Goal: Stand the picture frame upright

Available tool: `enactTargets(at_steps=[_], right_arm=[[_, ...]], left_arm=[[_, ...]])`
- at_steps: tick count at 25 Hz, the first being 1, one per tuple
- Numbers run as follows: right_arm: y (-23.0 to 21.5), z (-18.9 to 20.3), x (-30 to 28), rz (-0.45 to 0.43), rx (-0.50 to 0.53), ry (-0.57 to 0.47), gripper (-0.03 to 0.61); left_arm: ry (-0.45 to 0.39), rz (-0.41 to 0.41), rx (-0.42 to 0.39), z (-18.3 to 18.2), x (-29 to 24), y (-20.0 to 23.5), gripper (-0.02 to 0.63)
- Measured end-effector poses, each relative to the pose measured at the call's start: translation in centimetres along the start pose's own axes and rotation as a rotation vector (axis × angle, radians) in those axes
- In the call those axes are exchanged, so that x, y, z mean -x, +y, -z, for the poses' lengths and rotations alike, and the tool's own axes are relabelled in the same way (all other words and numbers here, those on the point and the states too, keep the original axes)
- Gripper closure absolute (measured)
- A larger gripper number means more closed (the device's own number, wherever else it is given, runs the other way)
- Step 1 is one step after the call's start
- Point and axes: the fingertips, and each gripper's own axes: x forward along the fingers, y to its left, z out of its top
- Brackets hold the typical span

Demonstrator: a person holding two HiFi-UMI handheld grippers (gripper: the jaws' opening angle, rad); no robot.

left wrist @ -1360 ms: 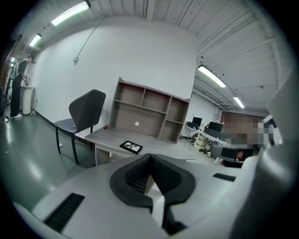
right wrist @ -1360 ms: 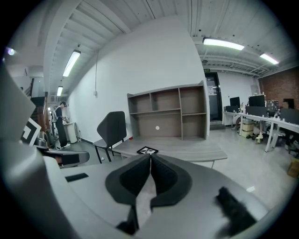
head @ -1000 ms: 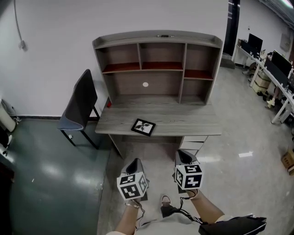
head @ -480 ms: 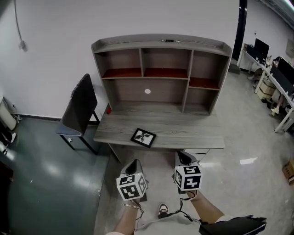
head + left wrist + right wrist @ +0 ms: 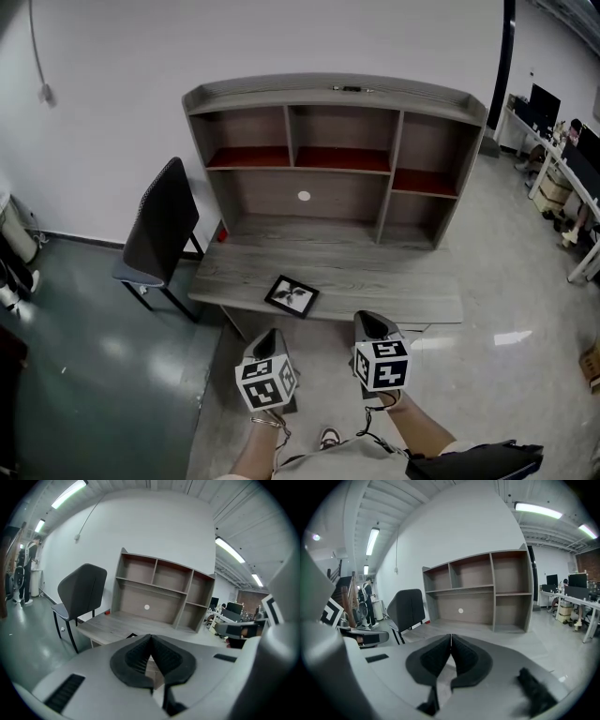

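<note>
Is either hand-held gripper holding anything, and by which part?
Nothing: the left hand-held gripper and right hand-held gripper are shut, empty; the black picture frame lies flat, untouched.

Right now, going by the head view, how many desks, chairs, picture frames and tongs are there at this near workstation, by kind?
Desk with shelves: 1
Chair: 1
Picture frame: 1
Tongs: 2 (left tongs, right tongs)
Total: 5
</note>
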Motion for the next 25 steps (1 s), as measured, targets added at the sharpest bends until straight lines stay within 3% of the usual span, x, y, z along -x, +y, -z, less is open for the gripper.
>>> enactTargets(at_steps=[17, 21, 25], right_arm=[[-2.0, 1.6, -4.7, -0.057, -0.037, 0.074, 0.546], [-2.0, 0.9, -6.0, -0.062, -0.049, 0.061, 0.546], [-2.3, 0.4, -7.6, -0.06, -0.053, 0.054, 0.546]], left_arm=[[0.05, -0.075, -0.002, 0.2, -3.6, 0.7, 0.601], [0.042, -0.084, -0.032, -0.8, -4.2, 1.4, 0.601], [0.026, -0.088, -0.011, -1.8, -5.9, 2.4, 0.601]])
